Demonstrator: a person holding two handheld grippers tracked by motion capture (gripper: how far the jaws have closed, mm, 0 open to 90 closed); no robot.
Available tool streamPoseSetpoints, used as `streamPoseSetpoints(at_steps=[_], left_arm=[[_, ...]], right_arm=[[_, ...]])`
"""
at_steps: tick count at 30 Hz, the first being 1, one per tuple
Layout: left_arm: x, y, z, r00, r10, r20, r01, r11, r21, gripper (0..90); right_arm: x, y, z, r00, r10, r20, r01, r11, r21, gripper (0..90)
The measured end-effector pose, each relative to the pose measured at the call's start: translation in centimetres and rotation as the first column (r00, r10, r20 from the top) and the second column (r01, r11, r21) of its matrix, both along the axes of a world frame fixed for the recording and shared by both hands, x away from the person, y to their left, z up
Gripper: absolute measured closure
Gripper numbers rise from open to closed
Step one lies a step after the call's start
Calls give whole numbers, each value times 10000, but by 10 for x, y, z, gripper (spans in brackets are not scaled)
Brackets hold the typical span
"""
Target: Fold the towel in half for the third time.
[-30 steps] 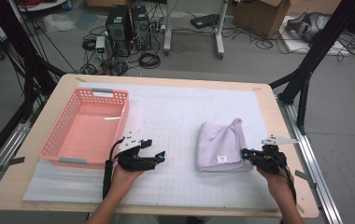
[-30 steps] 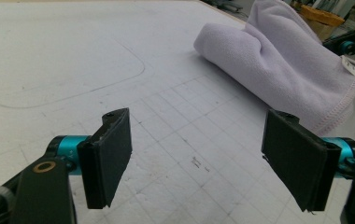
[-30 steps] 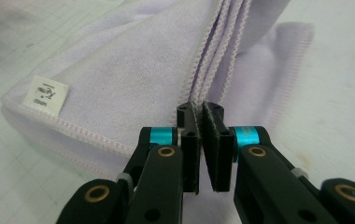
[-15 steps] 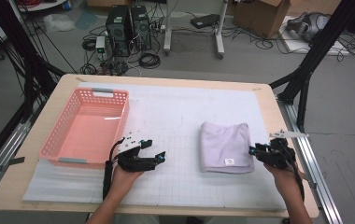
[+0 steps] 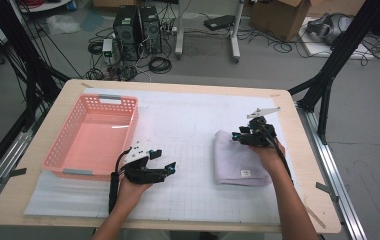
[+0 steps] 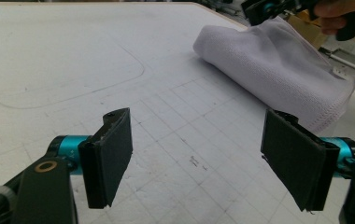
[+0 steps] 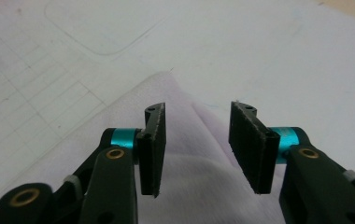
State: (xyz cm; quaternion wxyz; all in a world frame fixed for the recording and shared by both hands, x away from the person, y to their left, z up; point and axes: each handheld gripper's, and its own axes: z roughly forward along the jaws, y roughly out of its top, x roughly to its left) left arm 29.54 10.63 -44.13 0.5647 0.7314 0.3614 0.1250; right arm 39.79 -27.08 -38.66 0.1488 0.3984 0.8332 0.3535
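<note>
The right gripper (image 5: 241, 135) hovers over the far part of the folded lilac towel (image 5: 235, 157), its jaws parted with a clear gap; they have just been opening, and in the right gripper view (image 7: 196, 149) the cloth lies below and between the jaws with neither pad pressing on it. A raised fold of the towel (image 7: 180, 116) runs up toward the gap between the pads. The towel lies flat on the right half of the table (image 5: 308, 200), on the white gridded mat (image 5: 188, 120), with a small label (image 5: 246, 173) near its front edge. The left gripper (image 5: 164, 161) rests low on the mat toward the near side, well apart from the towel, its jaws spread wide and holding nothing; in the left gripper view (image 6: 196, 163) bare grid shows between the two black pads, and the towel (image 6: 278, 65) lies farther off with the other hand (image 6: 344, 16) above its far end. To the left of the left gripper, just beside it, stands the pink basket (image 5: 58, 150) near the table's left edge.
</note>
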Motion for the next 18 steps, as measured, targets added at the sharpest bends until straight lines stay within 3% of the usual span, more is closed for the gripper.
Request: streamPoseSetpoints(at_steps=[4,7,9,11,15,17,18], left_arm=[[0,2,0,10000,38,-1,-38,10000,-27,256],[1,3,-1,10000,62,-67,-62,10000,9,260],[1,3,-2,9999,75,-89,-75,10000,14,260],[1,3,-2,9999,83,-95,-83,10000,13,263],[0,2,-2,10000,35,-88,-35,10000,66,262],[0,3,-2,10000,29,-87,-28,10000,46,263],[1,3,-1,9999,72,-71,-72,10000,-31,263]], right_arm=[[15,16,-16,9957,55,-930,-128,9969,-779,576],[19,22,-24,9925,122,-1215,-226,9962,-843,770],[19,26,-22,9952,202,-962,-318,9923,-1197,834],[17,30,-16,9982,466,-378,-510,9907,-1262,843],[13,43,-8,9897,1305,590,-1230,9856,-1165,834],[13,49,-10,9898,1207,751,-1118,9873,-1132,754],[14,51,-12,9921,931,840,-833,9901,-1132,653]])
